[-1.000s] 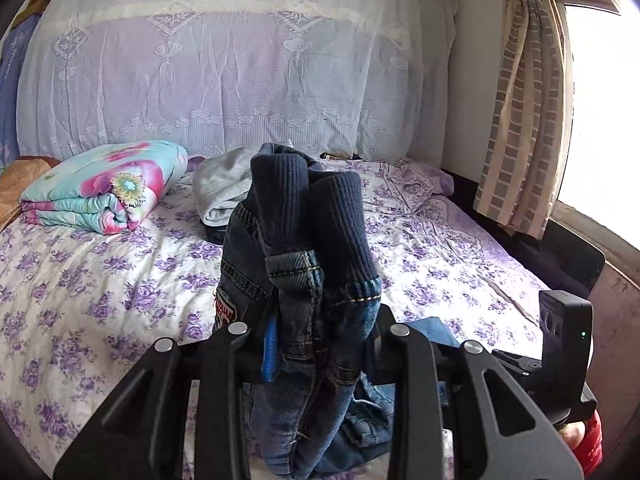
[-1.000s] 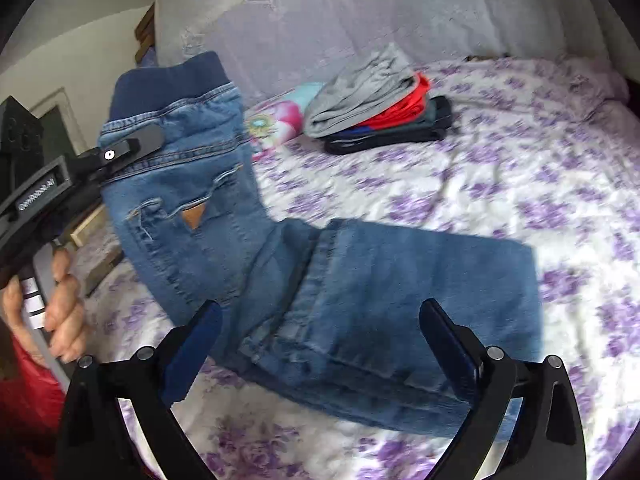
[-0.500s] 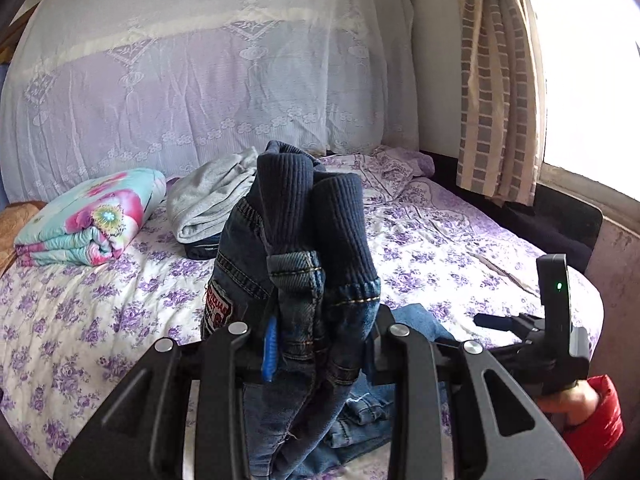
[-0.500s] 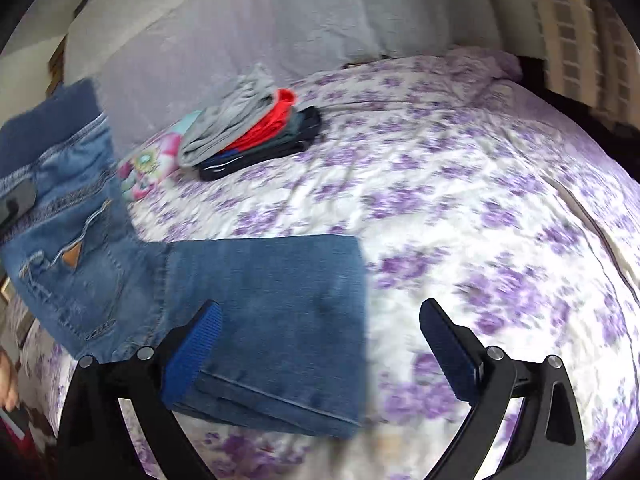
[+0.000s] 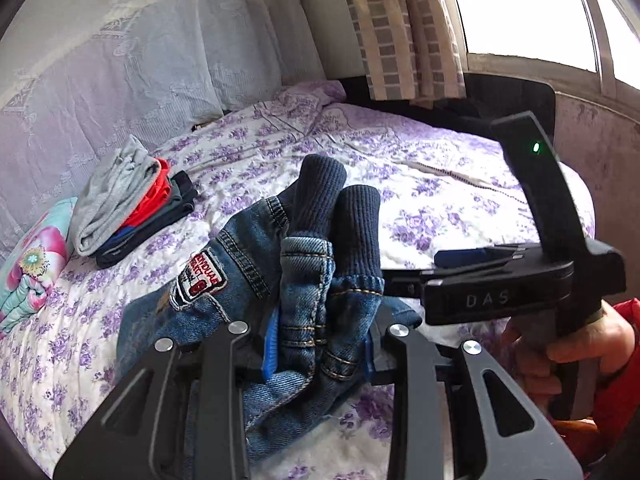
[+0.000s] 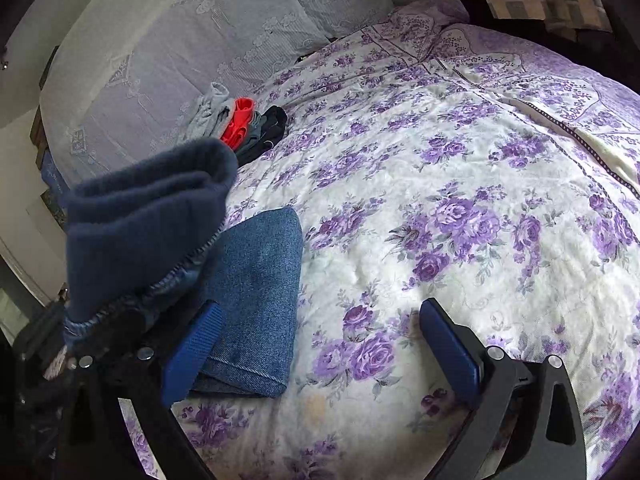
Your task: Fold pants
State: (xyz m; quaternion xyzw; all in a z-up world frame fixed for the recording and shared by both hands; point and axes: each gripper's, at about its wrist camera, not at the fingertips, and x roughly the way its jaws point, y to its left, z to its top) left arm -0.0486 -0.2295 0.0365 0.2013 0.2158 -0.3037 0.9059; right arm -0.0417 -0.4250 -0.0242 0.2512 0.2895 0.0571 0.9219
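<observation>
The pants are small blue jeans [image 5: 308, 280] with a dark navy ribbed waistband and a sewn patch. My left gripper [image 5: 318, 354] is shut on the bunched waist of the jeans and holds it just above the bed. In the right wrist view the waistband [image 6: 148, 216] hangs at the left and the folded legs [image 6: 256, 292] lie flat on the bedspread. My right gripper [image 6: 320, 356] is open and empty, just to the right of the folded legs. It also shows in the left wrist view [image 5: 460, 258], close beside the jeans.
A floral purple bedspread [image 6: 460, 200] covers the bed. A stack of folded clothes [image 5: 128, 208], grey on top with red and dark ones under it, sits near the covered headboard [image 6: 180, 40]. A folded floral blanket [image 5: 28, 268] lies far left. A curtain [image 5: 400, 28] hangs at the window.
My left gripper has lowered the jeans' waist toward the bed and over the legs. My right gripper has come close beside the jeans and swung right, still open and empty.
</observation>
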